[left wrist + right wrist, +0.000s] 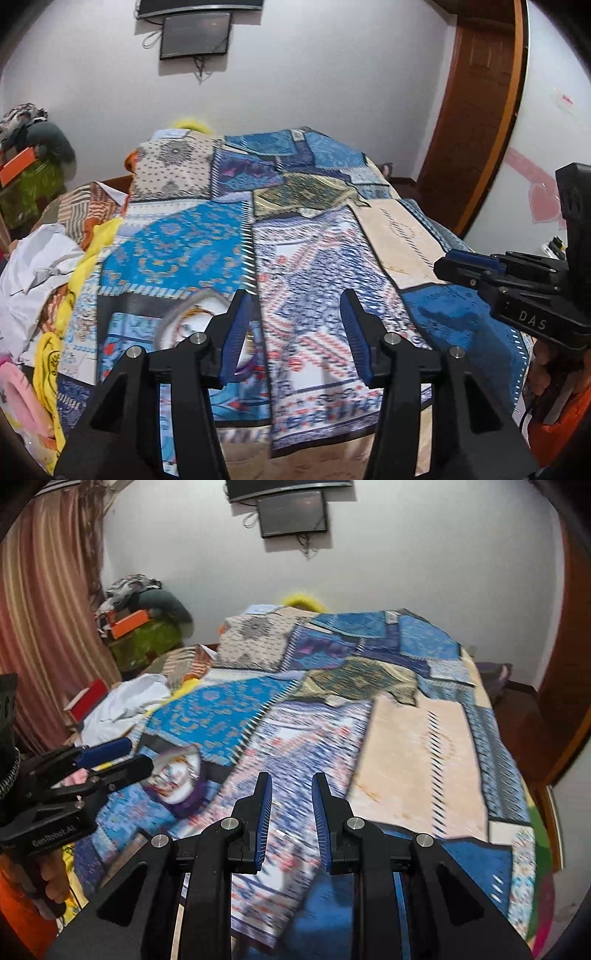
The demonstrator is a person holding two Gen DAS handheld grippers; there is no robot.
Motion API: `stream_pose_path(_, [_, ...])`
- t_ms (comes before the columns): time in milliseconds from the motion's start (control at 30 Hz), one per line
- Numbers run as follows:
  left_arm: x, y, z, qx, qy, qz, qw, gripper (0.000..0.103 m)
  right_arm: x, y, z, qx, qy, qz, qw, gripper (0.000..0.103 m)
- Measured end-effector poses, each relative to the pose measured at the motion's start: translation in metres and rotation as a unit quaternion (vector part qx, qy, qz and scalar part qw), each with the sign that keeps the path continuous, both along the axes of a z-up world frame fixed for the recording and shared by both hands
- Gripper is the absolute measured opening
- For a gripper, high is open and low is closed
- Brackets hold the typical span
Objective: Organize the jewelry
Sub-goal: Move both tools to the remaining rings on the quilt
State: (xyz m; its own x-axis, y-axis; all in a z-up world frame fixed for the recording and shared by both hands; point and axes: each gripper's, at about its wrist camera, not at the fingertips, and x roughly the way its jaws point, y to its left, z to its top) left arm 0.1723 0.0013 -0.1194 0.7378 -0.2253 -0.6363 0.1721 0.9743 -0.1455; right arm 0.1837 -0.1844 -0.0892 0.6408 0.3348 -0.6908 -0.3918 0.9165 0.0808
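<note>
A small round open container [177, 775] with white lining, a purple rim and blurred jewelry inside lies on the patchwork bedspread [417, 746]. In the left wrist view it sits partly behind my left finger [192, 325]. My left gripper [295, 332] is open and empty, just right of the container; it also shows in the right wrist view [122, 757], with its tips at the container. My right gripper [291, 812] is open, narrowly, and empty above the bedspread; it shows at the right in the left wrist view [461, 266].
White cloth [33, 273] and yellow cloth [88, 251] are heaped at the bed's left side. A pile of clothes and an orange box [129, 624] stand by the striped curtain [48, 609]. A wooden door [476, 110] is at the right.
</note>
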Motion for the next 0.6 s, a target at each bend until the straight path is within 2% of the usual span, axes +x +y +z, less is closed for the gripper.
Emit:
stream_pose_path(233, [0.009, -0.024, -0.018, 0.011, 0.03, -0.019, 0.9993, 0.05, 0.004, -0.015, -0.023, -0.004, 0.038, 0.001, 0.999, 0.02])
stream_pose_path(600, [0.015, -0.024, -0.049, 0.008, 0.071, -0.015, 0.9973, 0.05, 0.012, 0.016, -0.056, -0.03, 0.076, 0.058, 0.995, 0.02])
